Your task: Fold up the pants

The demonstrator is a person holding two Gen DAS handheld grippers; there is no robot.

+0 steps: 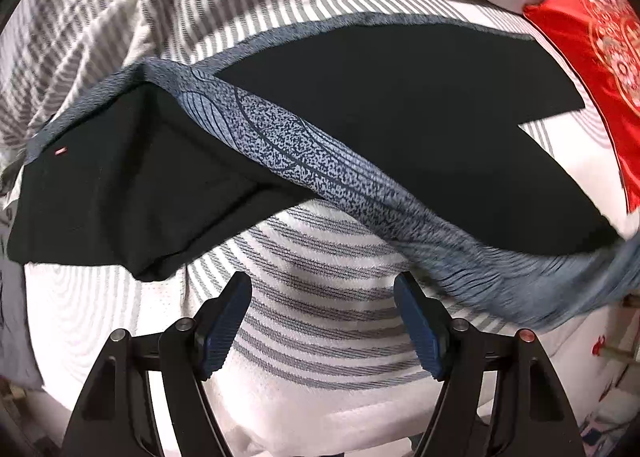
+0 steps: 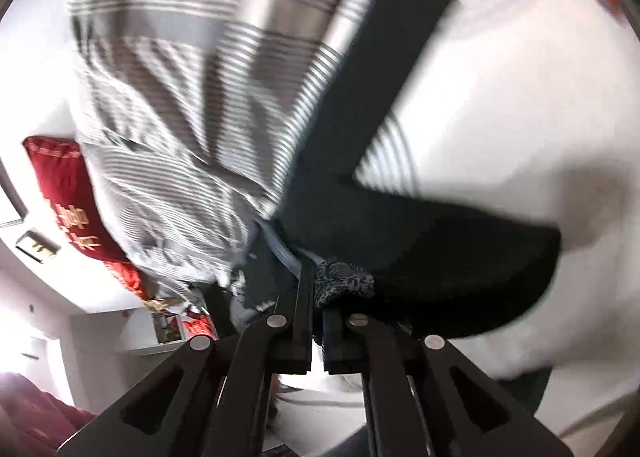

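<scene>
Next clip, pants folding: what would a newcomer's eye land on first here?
The black pants with a speckled blue-grey side band, sprawled across the striped bedding and filling mid-frame in the left wrist view. Next, the red embroidered cushion at the right edge. In the blurred right wrist view, the right gripper is shut on the patterned band.

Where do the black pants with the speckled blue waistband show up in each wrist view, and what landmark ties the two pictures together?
Left wrist view: the pants stretch across the middle, above the open left gripper, which is clear of them.
Right wrist view: the pants run from the upper centre down to the shut right gripper, which pinches the waistband.
Shared landmark: the striped bedding.
</scene>
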